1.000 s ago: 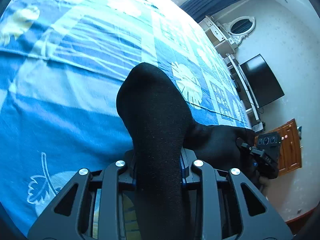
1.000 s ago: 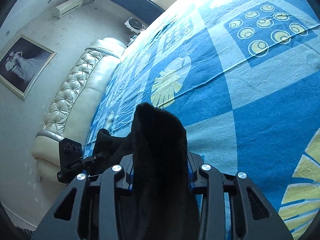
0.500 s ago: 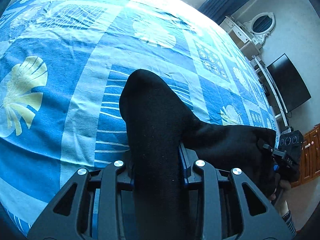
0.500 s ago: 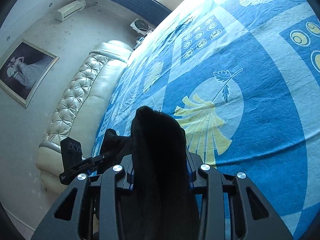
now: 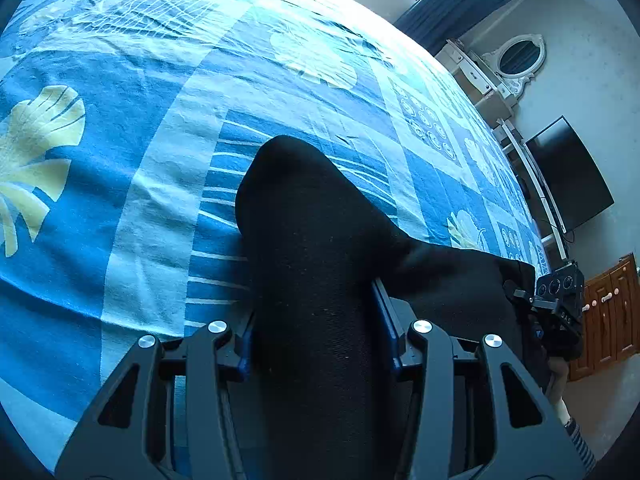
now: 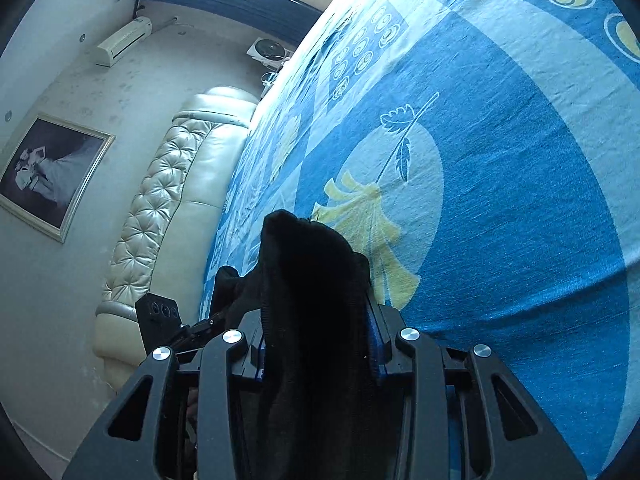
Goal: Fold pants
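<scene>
left wrist view: left gripper (image 5: 320, 344) opening, pants (image 5: 308, 248) between jaws. right gripper (image 6: 316, 356) clamped on pants. lay flat on bed (image 5: 120, 200), release evenly, avoid bunching.

home bedroom: bed (image 5: 200, 120), headboard (image 6: 160, 200)

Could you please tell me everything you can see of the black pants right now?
The black pants are plain, matte, finely knit-looking fabric, bunched thickly over a blue patterned bedsheet. One bunch runs between the fingers of the left gripper, whose jaws are opening around it; another stays clamped in the right gripper. Cloth spans between the two grippers. Waistband, legs and hems cannot be told apart.
</scene>
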